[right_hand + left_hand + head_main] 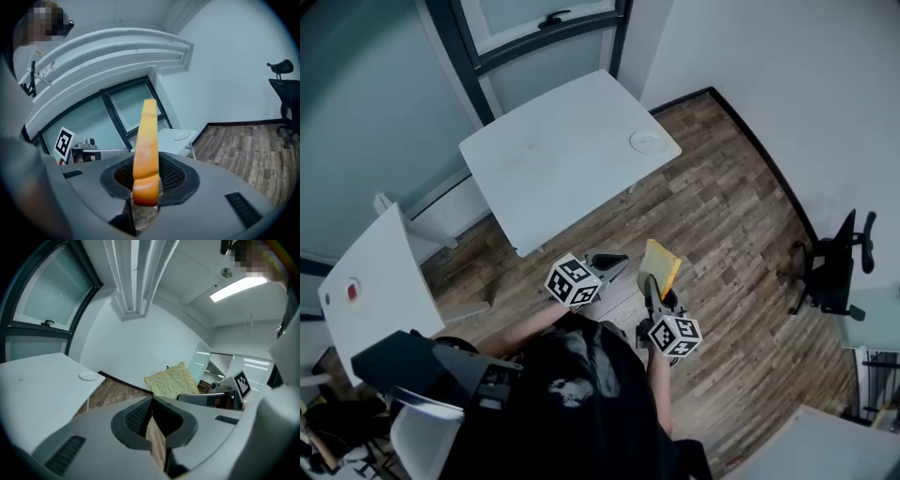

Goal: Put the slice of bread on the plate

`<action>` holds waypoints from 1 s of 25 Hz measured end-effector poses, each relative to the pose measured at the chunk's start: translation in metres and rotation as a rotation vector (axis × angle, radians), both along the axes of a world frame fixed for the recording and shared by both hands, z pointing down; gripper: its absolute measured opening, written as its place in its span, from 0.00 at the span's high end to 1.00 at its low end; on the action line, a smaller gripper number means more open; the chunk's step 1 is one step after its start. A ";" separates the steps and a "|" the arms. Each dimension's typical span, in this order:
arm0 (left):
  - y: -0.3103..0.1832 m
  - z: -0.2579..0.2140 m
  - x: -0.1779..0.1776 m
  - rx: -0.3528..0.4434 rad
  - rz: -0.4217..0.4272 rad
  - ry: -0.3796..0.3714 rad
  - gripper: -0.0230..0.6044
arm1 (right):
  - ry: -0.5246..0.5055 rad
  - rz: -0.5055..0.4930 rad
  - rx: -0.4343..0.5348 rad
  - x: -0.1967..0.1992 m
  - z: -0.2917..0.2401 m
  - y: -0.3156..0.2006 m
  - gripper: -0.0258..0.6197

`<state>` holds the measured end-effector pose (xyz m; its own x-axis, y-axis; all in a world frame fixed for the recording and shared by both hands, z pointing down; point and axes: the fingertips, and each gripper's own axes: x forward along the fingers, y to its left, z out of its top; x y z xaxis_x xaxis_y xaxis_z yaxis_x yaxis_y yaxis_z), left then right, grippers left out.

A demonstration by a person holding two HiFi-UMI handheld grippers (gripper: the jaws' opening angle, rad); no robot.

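My right gripper (145, 187) held the bread (146, 140) clamped by its lower edge, the slice upright above the floor (741, 216). My left gripper (151, 420) was closed and empty beside it. The plate (648, 142) sat well apart, on a corner of the table (553, 169).

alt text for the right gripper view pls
The right gripper is shut on a slice of bread, held edge-on and sticking up between its jaws. Beyond it a white table carries a small white plate, with wood floor and an office chair to the right.
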<state>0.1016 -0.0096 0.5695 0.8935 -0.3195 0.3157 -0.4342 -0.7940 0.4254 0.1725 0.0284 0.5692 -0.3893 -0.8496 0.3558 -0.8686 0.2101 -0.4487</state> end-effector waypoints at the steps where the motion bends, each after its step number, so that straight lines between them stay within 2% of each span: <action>1: -0.007 0.002 -0.001 -0.005 0.007 -0.003 0.95 | -0.003 0.005 -0.001 -0.002 0.000 -0.008 0.80; 4: -0.030 0.012 -0.002 -0.028 0.021 -0.014 0.95 | -0.008 0.008 -0.013 -0.008 0.006 -0.031 0.80; 9: -0.067 0.023 -0.001 -0.073 -0.007 -0.026 0.95 | -0.017 -0.036 -0.078 -0.007 0.023 -0.070 0.80; 14: -0.123 0.027 0.024 -0.084 -0.072 0.001 0.95 | 0.003 -0.087 -0.088 0.030 0.033 -0.137 0.80; 20: -0.208 0.033 0.059 -0.053 -0.166 -0.086 0.95 | 0.027 -0.186 -0.063 0.080 0.035 -0.222 0.80; 25: -0.251 0.053 0.077 -0.086 -0.247 -0.124 0.95 | 0.158 -0.340 -0.048 0.103 0.062 -0.291 0.80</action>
